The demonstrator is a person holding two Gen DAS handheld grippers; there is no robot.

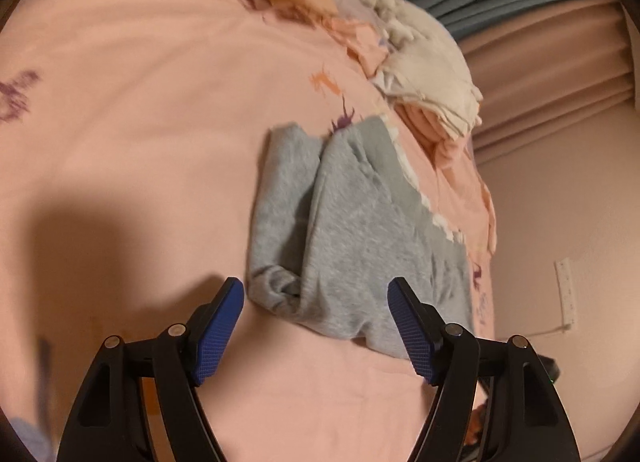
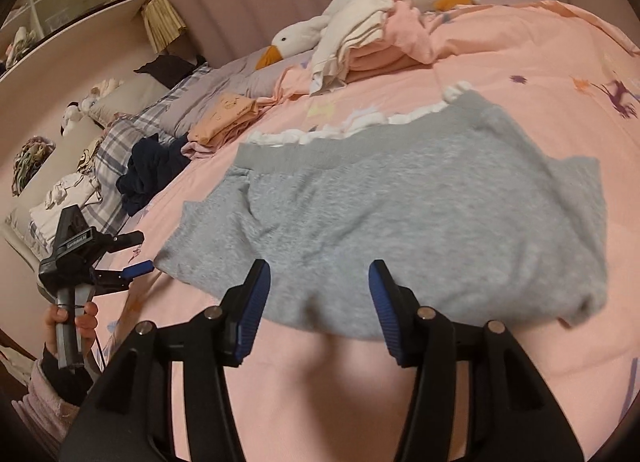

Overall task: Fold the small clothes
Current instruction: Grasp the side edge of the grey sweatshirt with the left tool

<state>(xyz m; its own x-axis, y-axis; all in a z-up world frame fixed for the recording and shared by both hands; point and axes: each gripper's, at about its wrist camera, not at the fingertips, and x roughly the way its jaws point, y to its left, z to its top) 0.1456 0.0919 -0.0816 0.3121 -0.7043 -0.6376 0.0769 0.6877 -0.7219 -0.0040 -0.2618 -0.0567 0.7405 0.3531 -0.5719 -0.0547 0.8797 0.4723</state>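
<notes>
While the small grey knitted garment with a white frilled hem (image 2: 400,214) lies partly folded on the pink printed bedspread (image 2: 480,74), neither tool grips it: the right gripper (image 2: 320,302) hangs over its near edge with jaws wide and empty, and the left gripper (image 1: 316,318) waits at the bunched end, equally wide. Folding seems midway; the next move likely calls for pinching an edge and carrying it across. Beyond lie folded clothes (image 2: 224,118) and a white plush goose (image 2: 360,10).
</notes>
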